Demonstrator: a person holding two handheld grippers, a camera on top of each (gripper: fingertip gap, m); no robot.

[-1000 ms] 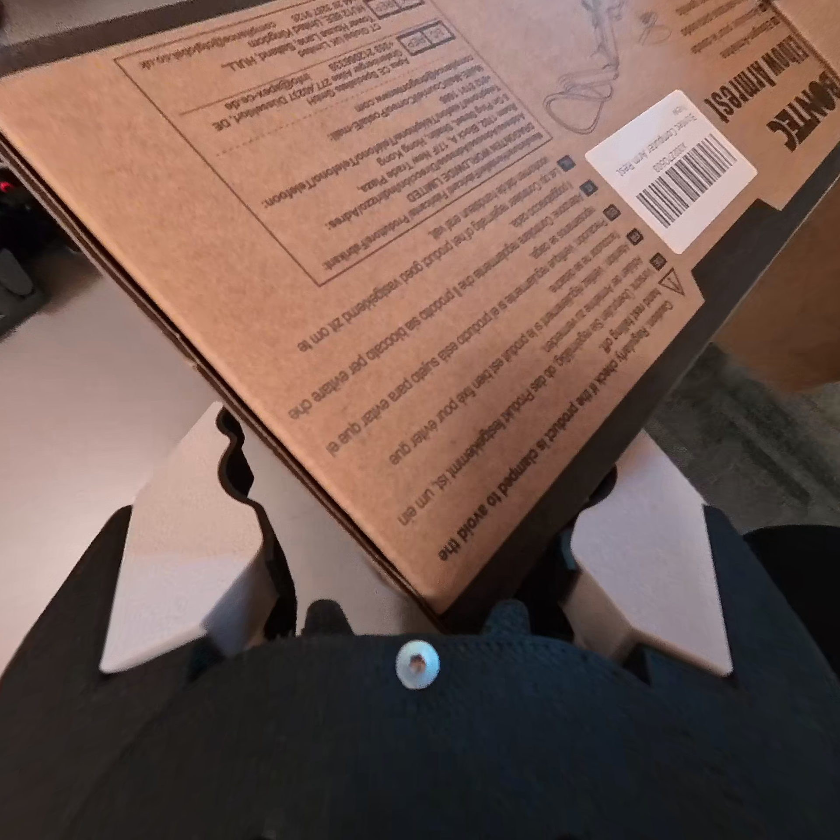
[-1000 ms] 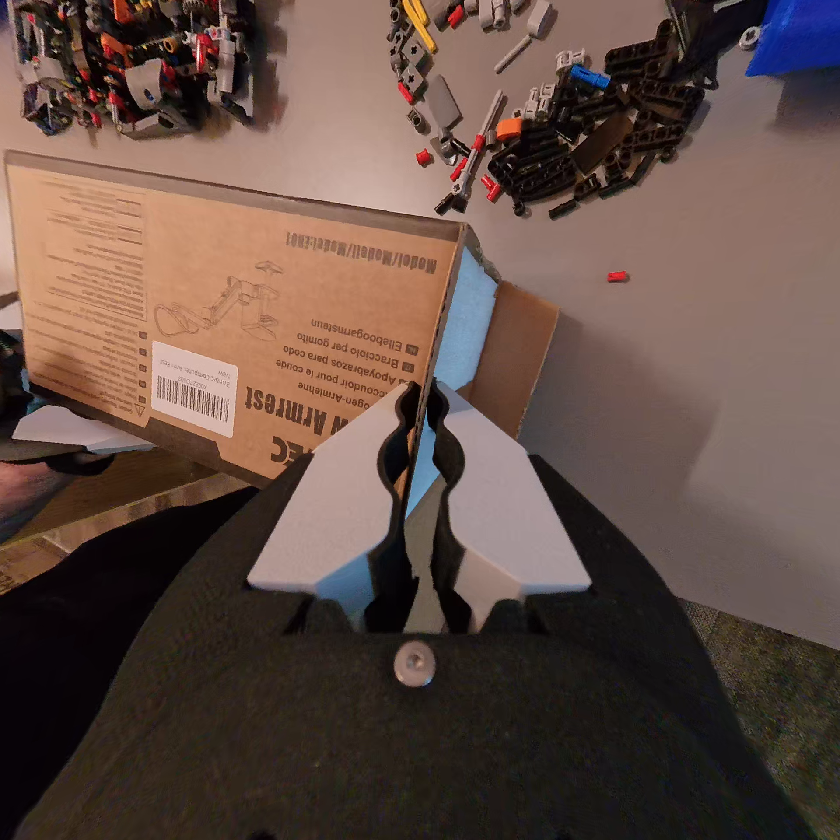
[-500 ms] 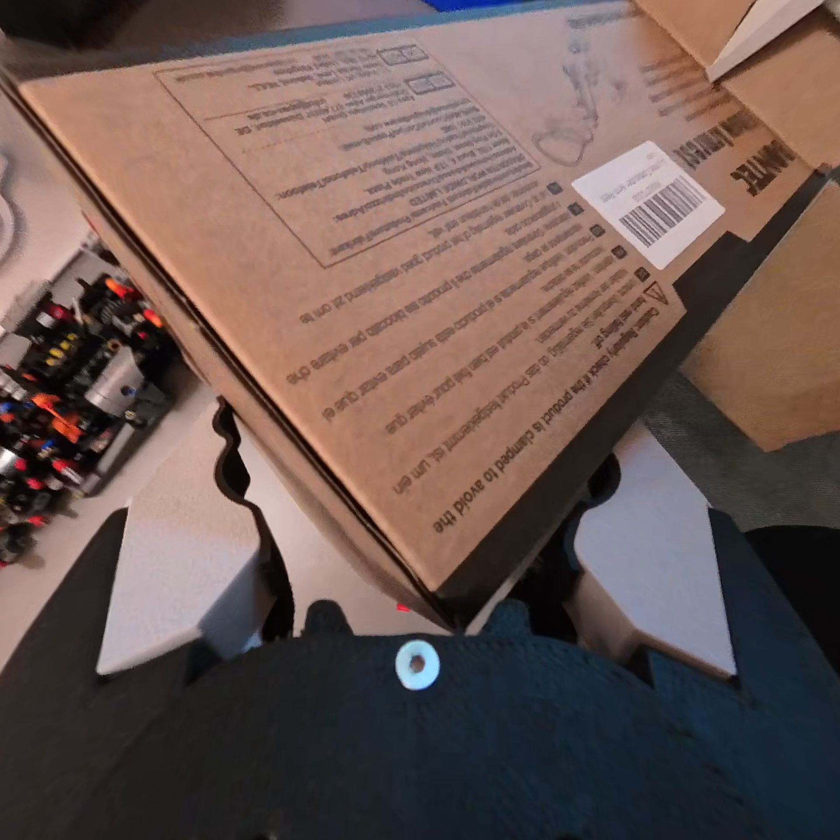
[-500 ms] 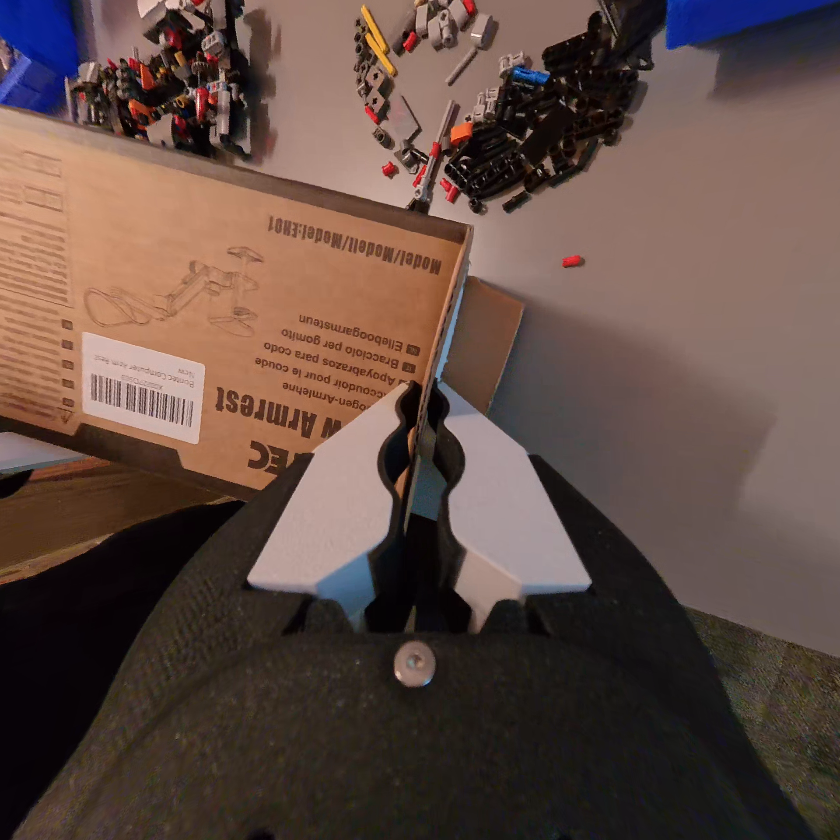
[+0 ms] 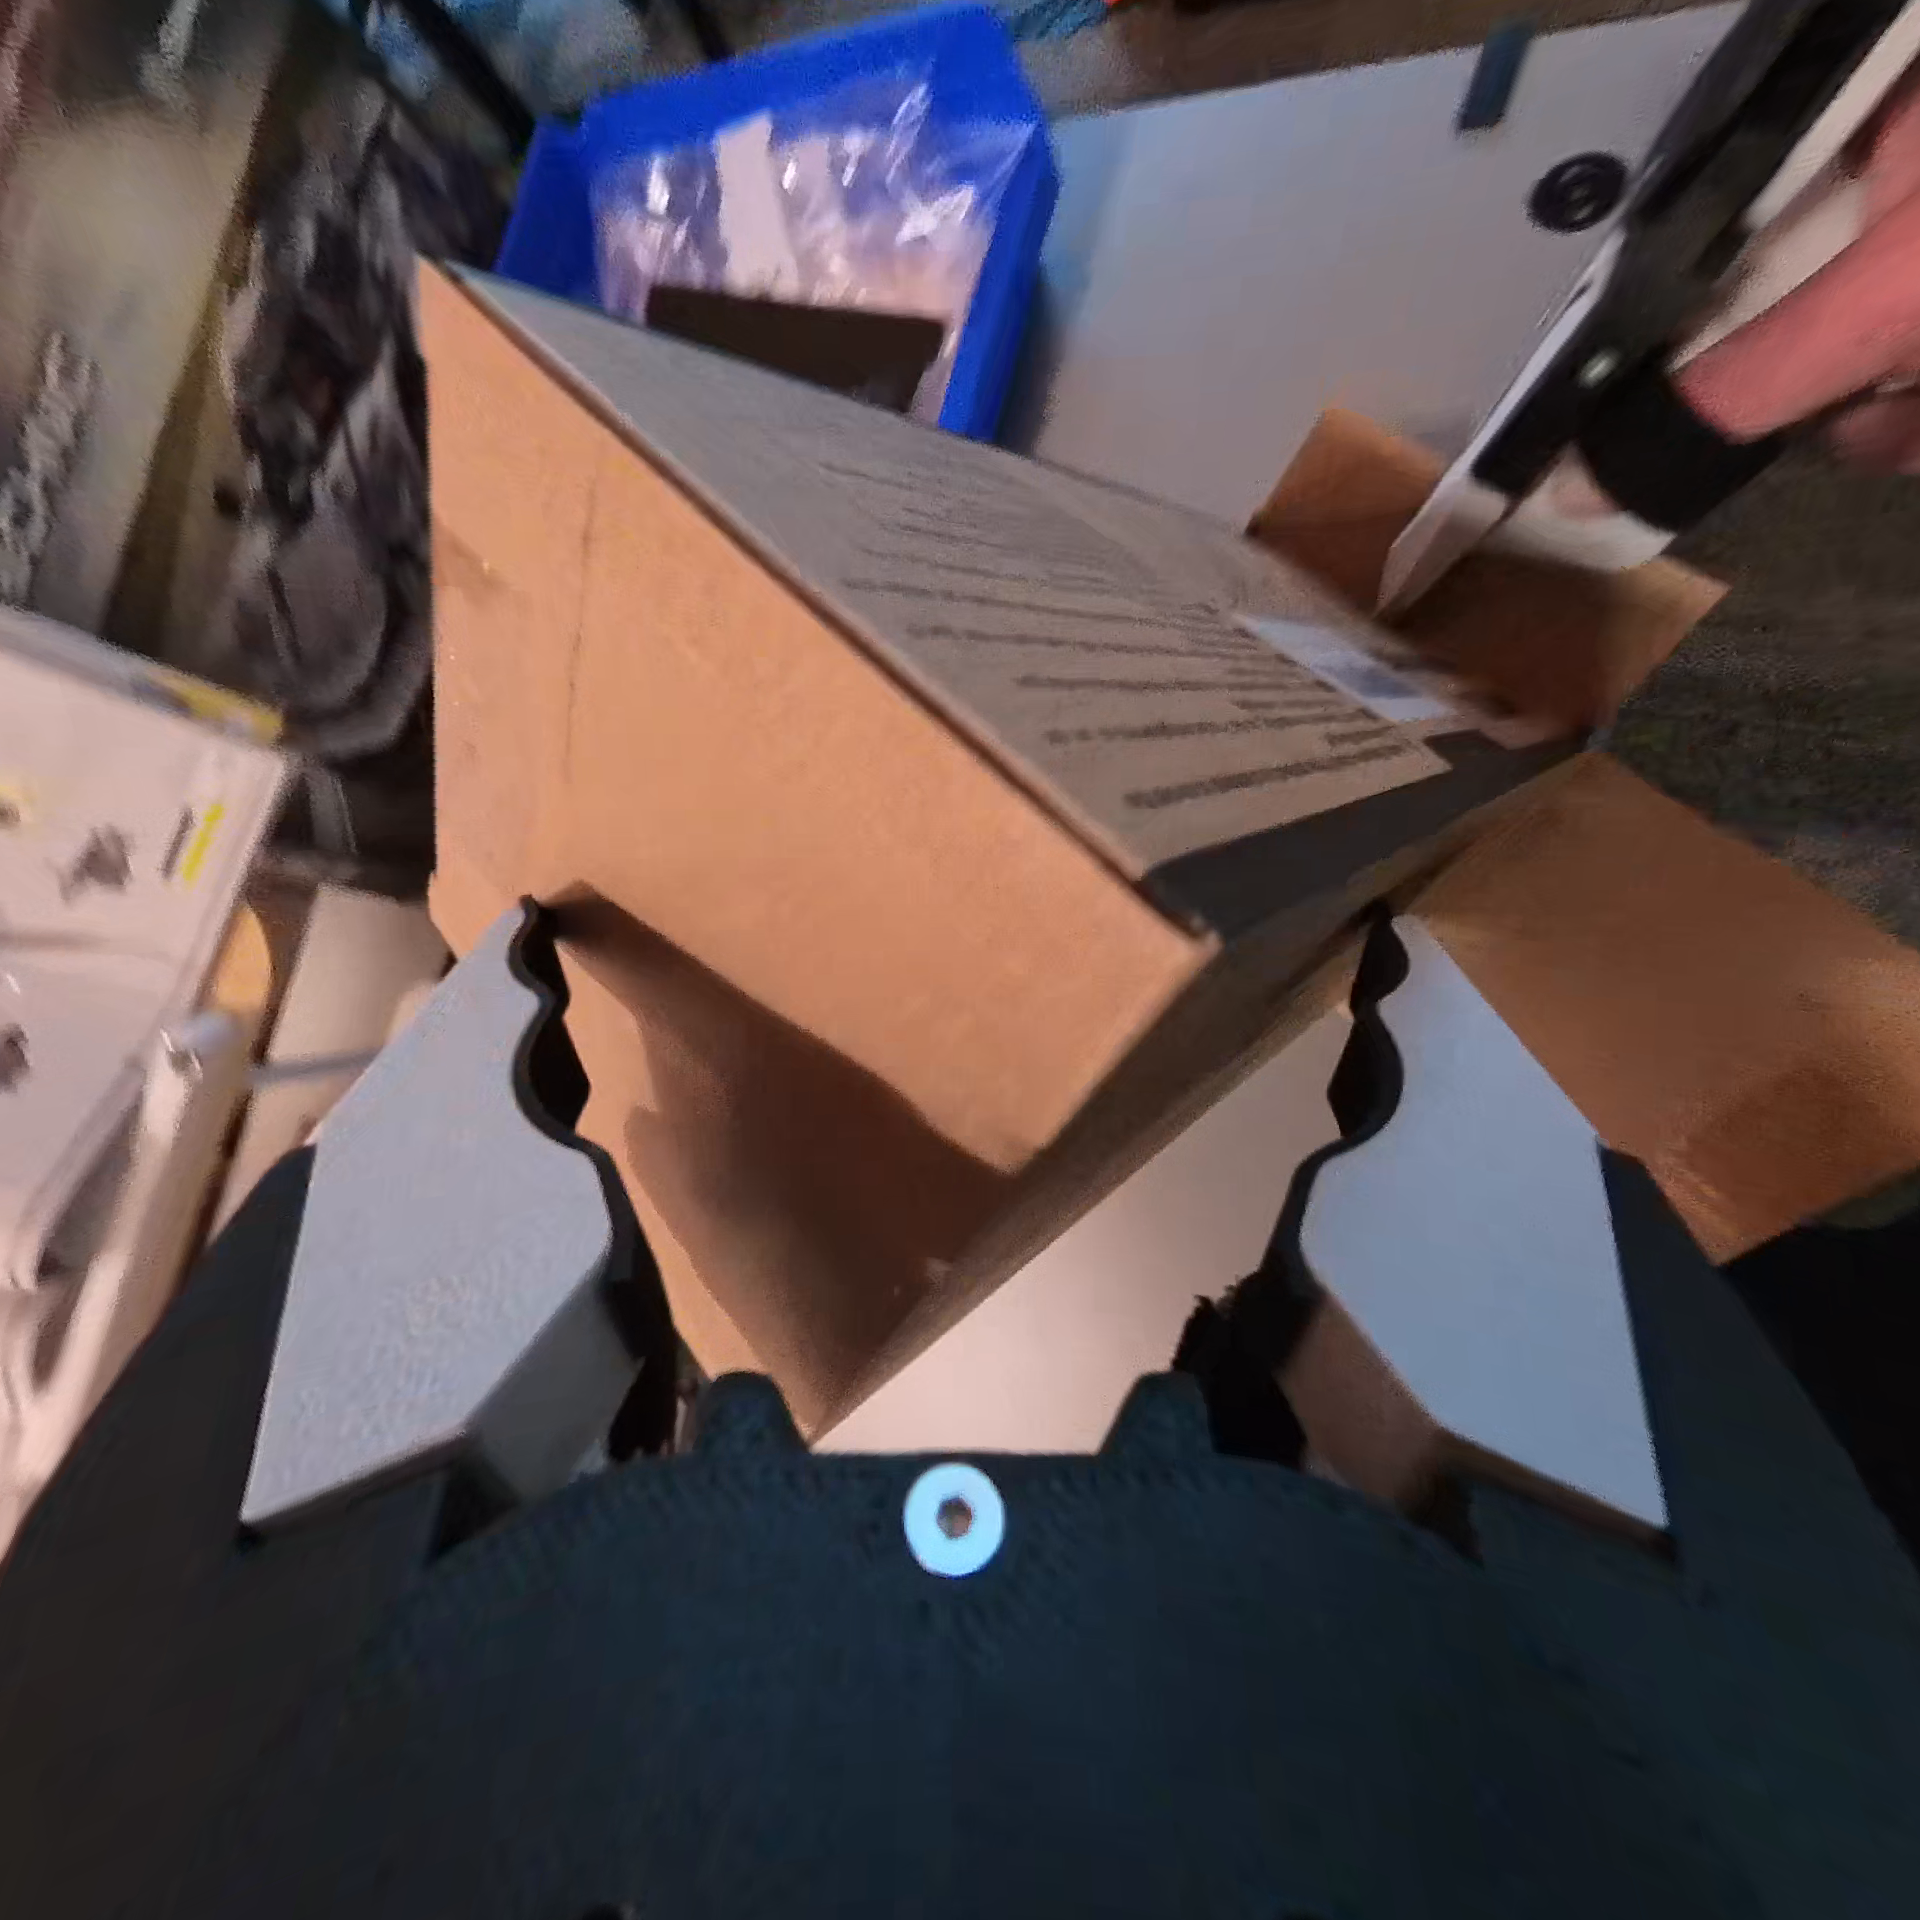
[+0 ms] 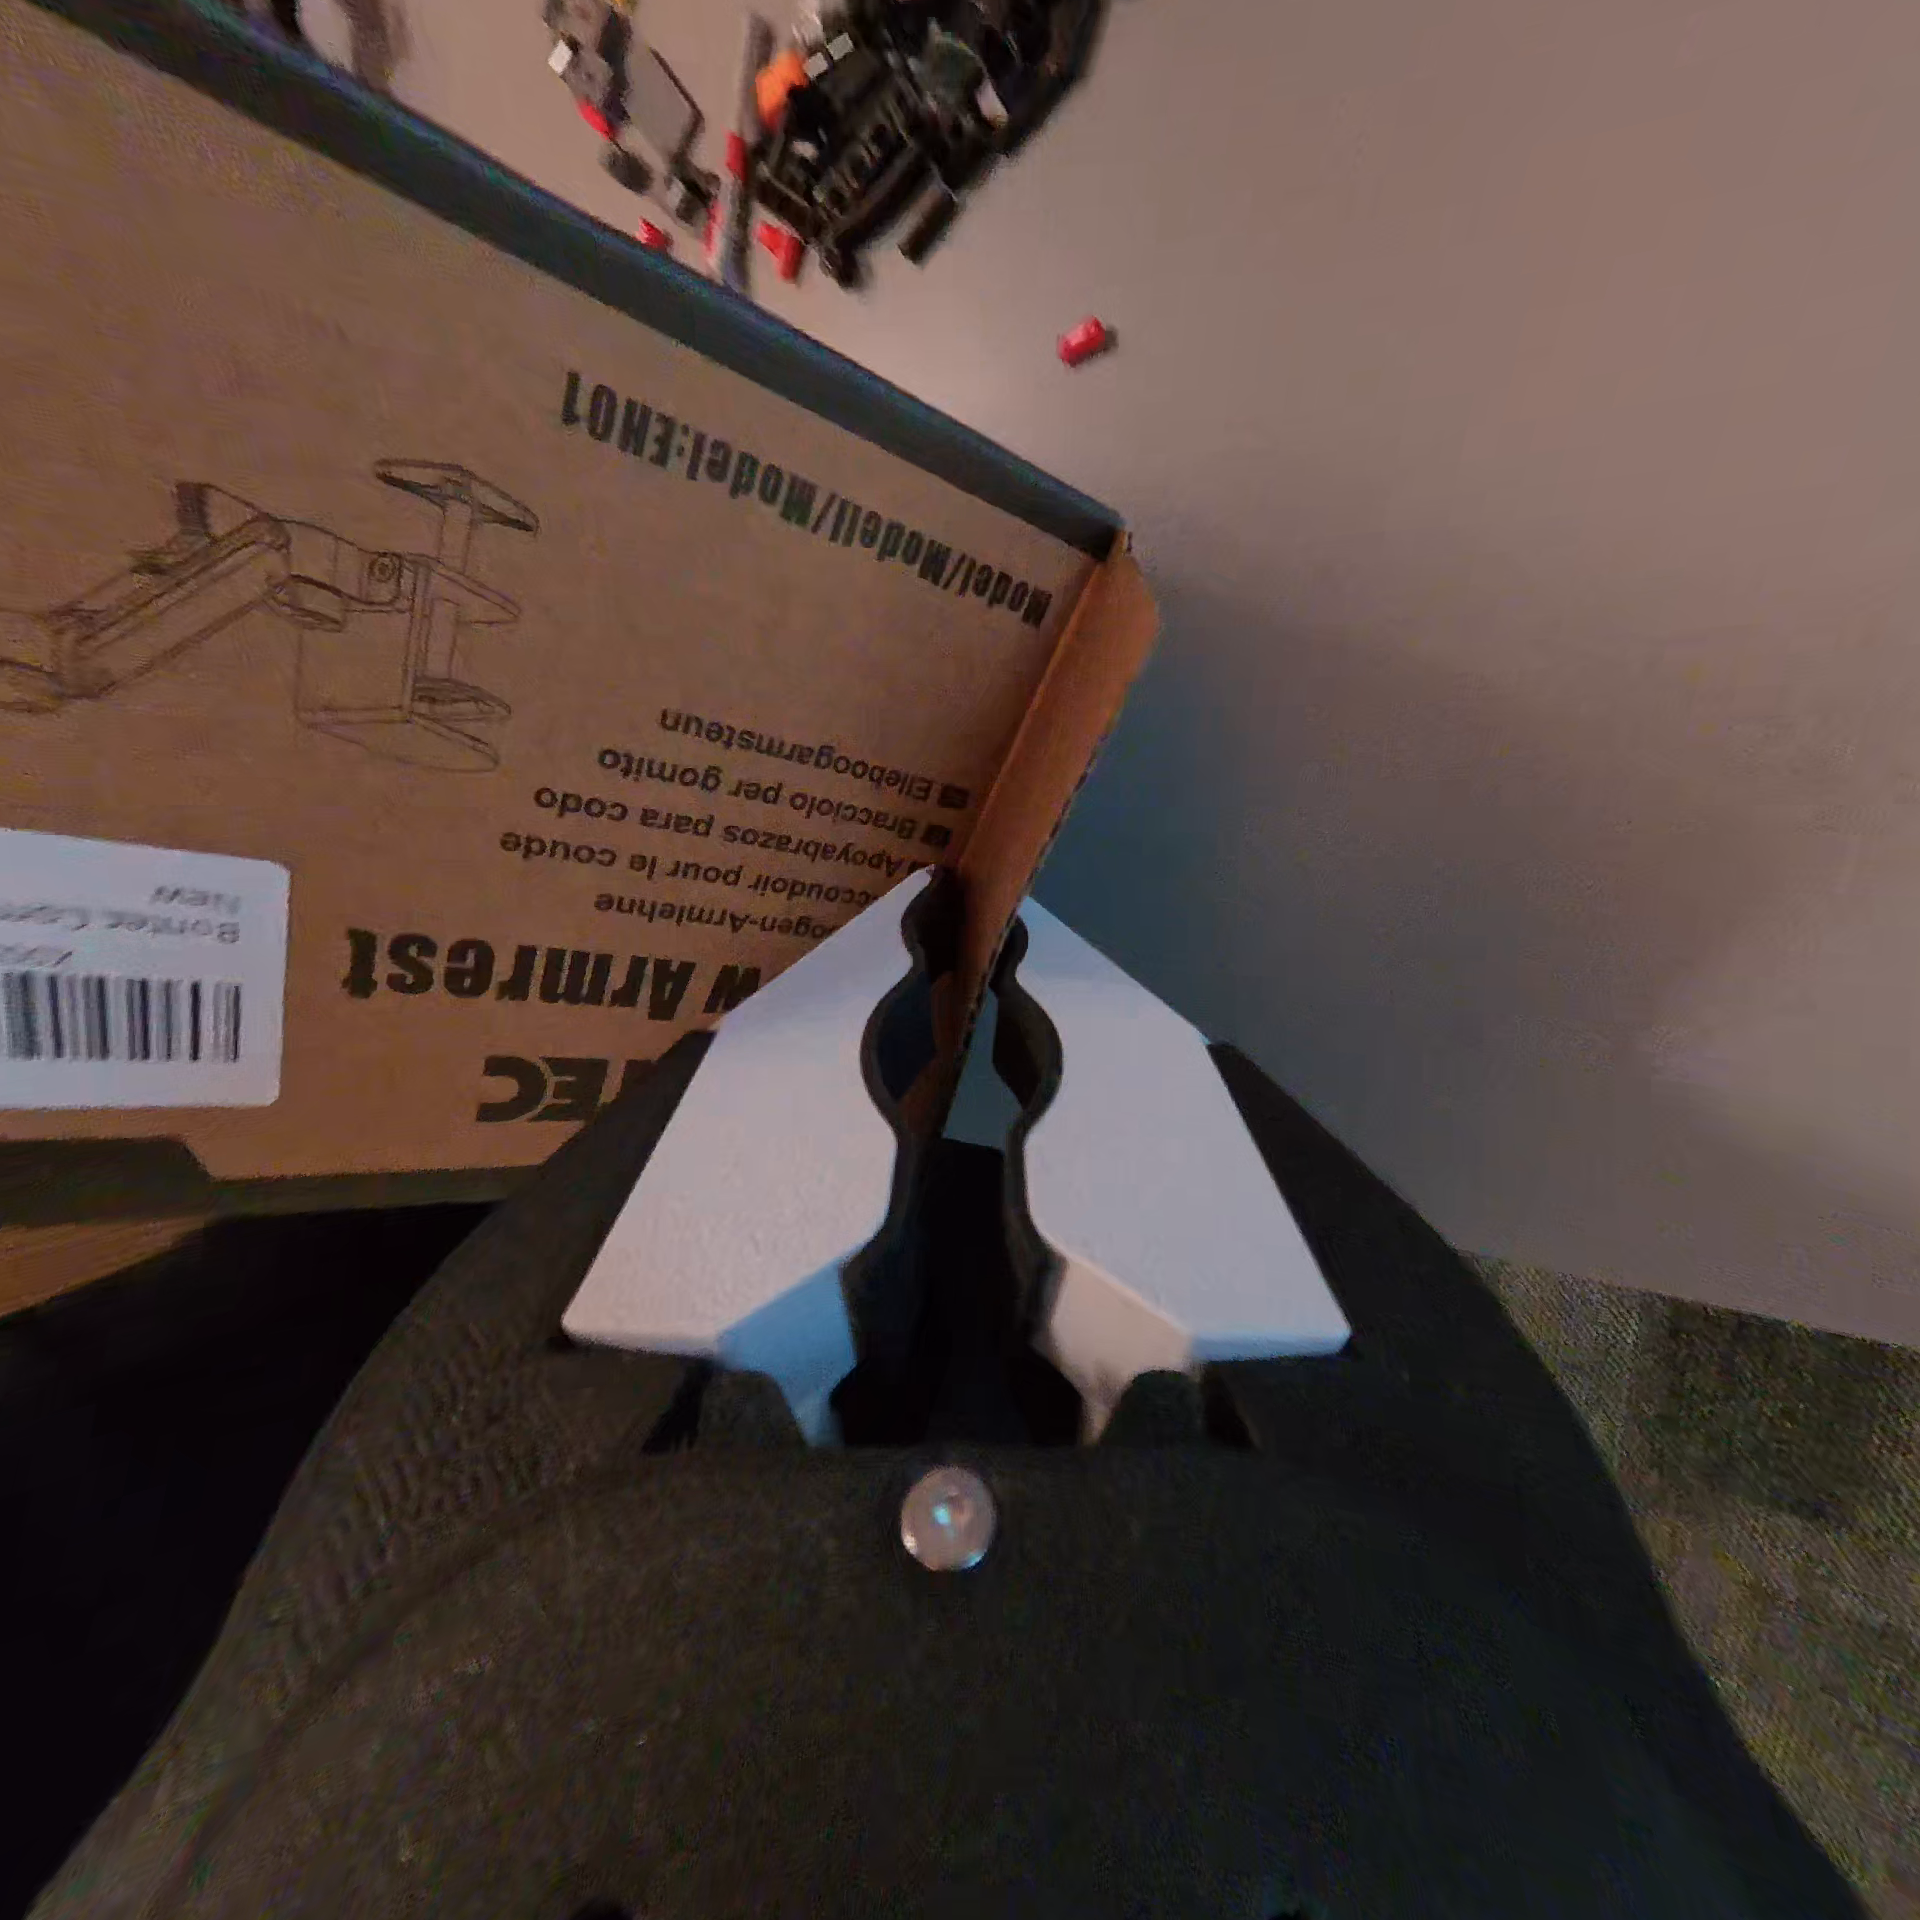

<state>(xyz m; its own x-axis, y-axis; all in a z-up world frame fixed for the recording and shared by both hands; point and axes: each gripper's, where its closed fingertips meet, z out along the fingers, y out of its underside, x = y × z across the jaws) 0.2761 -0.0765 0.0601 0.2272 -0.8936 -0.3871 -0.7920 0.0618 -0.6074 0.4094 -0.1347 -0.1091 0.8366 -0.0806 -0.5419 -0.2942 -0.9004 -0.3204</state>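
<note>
Since the earlier frames: carton swung round in the left wrist view, end panel now facing the camera where the printed face did; background changed from pale tabletop and brick pile to blue bin and stacked boxes.

Left wrist view. Left claw: jaws spread wide, straddling the lower corner of the cardboard box; whether either finger presses the card cannot be told. Box tilted, one corner dipping between the fingers. Behind it: blue bin holding clear plastic bags; white boxes at far left, blurred. Upper right: right claw held in a person's hand, tip meeting the box's far end.

Right wrist view. Right claw: jaws nearly together, pinching the thin end flap of the box; white barcode label on the printed face. Beyond: grey tabletop with a blurred heap of small building bricks and one stray red piece. Carpet at lower right.

Risk, as judged: load hangs largely on one flap; flap could fold or tear, or the box pivot and slip from the wide left claw.
</note>
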